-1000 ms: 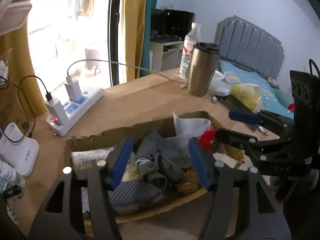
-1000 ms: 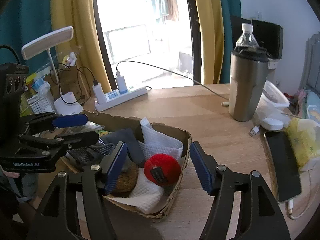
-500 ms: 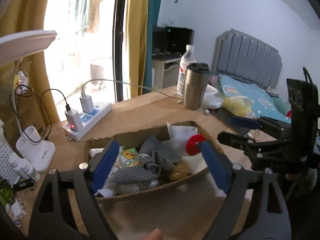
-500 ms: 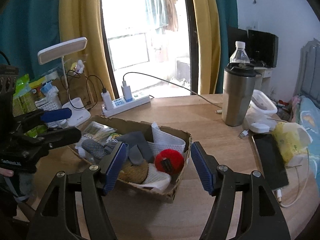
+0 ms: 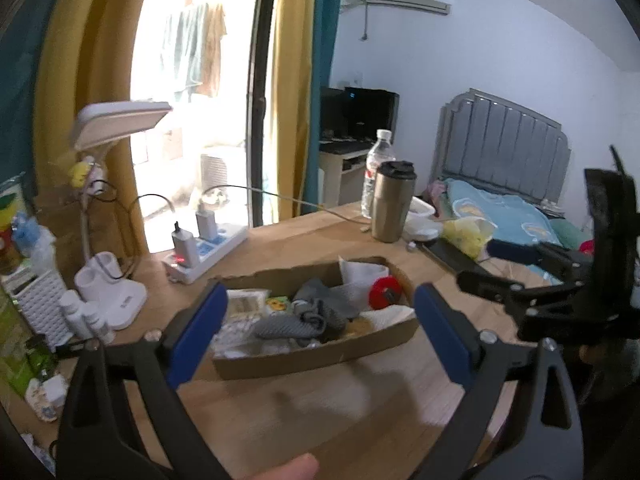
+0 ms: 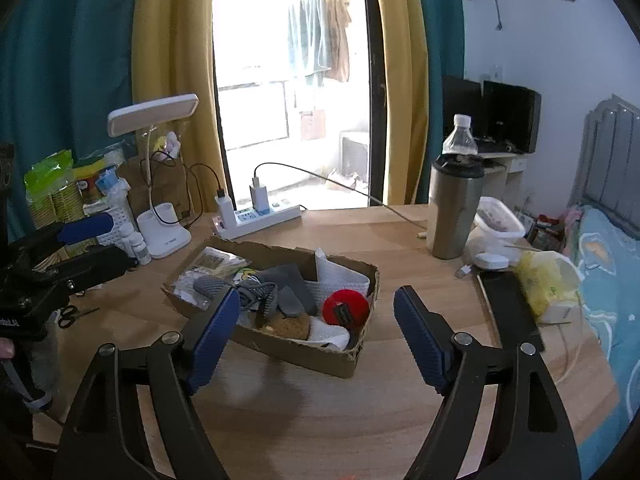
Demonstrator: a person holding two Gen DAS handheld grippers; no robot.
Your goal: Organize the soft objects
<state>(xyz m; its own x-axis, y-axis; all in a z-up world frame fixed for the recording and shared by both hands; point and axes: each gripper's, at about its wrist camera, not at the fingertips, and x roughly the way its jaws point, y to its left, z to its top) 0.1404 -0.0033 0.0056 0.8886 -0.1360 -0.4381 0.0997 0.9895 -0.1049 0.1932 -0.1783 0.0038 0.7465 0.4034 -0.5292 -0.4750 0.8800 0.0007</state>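
Observation:
A shallow cardboard box (image 5: 320, 354) (image 6: 304, 354) sits on the wooden table and holds soft things: grey socks (image 5: 316, 312) (image 6: 280, 292), a red round pouf (image 5: 385, 290) (image 6: 346, 307), white cloth (image 6: 340, 280), a brown sponge (image 6: 290, 325) and some packets (image 6: 212, 262). My left gripper (image 5: 320, 332) is open and empty, held back above the table in front of the box. My right gripper (image 6: 316, 332) is open and empty, also drawn back from the box. Each gripper shows at the edge of the other view.
A steel tumbler (image 6: 456, 208) and a water bottle (image 6: 460, 140) stand at the back right. A power strip (image 6: 256, 220) with chargers, a white desk lamp (image 6: 160, 184) and a tablet (image 6: 508, 304) are nearby. A bed (image 5: 508, 208) lies beyond the table edge.
Both grippers have pulled back and up from the box, which now looks smaller and farther off. Both stay open and empty. The box contents have not moved.

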